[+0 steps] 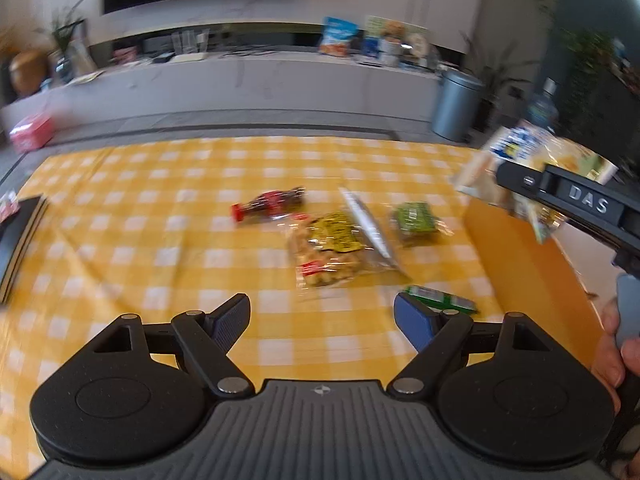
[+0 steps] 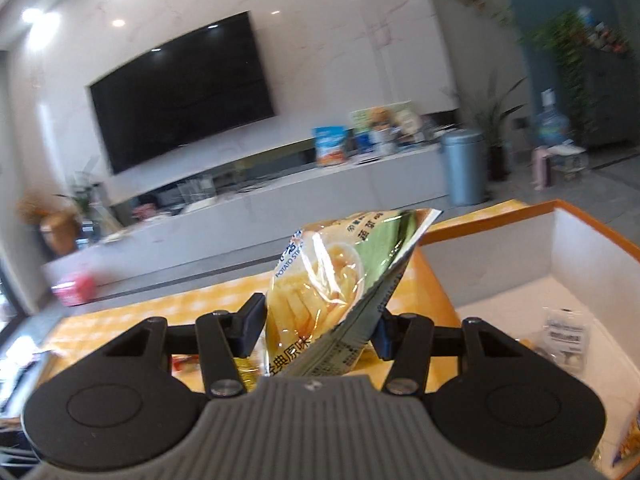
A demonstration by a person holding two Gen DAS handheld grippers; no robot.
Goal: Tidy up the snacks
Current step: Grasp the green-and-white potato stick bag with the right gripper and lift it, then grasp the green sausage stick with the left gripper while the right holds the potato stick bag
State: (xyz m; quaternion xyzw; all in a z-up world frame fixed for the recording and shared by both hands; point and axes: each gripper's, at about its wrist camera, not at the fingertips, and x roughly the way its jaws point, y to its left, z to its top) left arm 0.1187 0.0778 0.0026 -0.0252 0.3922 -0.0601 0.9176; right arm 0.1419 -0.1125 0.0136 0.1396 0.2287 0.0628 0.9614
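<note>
My right gripper (image 2: pixel 320 328) is shut on a potato-sticks bag (image 2: pixel 332 280) and holds it in the air beside an orange-rimmed box (image 2: pixel 576 248). The bag (image 1: pixel 532 160) and the right gripper also show in the left wrist view, above the box (image 1: pixel 516 248). My left gripper (image 1: pixel 322 320) is open and empty above the yellow checked cloth (image 1: pixel 140 248). Ahead of it lie a small cola bottle (image 1: pixel 270 206), a clear bag of yellow snacks (image 1: pixel 332 252), a green packet (image 1: pixel 416 218) and a green bar (image 1: pixel 442 299) near the right finger.
The box holds a small clear packet (image 2: pixel 566 338). A dark book or tablet (image 1: pixel 20 240) lies at the cloth's left edge. Beyond the table are a white TV bench (image 1: pixel 256 76) with snack bags, a grey bin (image 1: pixel 456 106) and a pink box (image 1: pixel 32 132).
</note>
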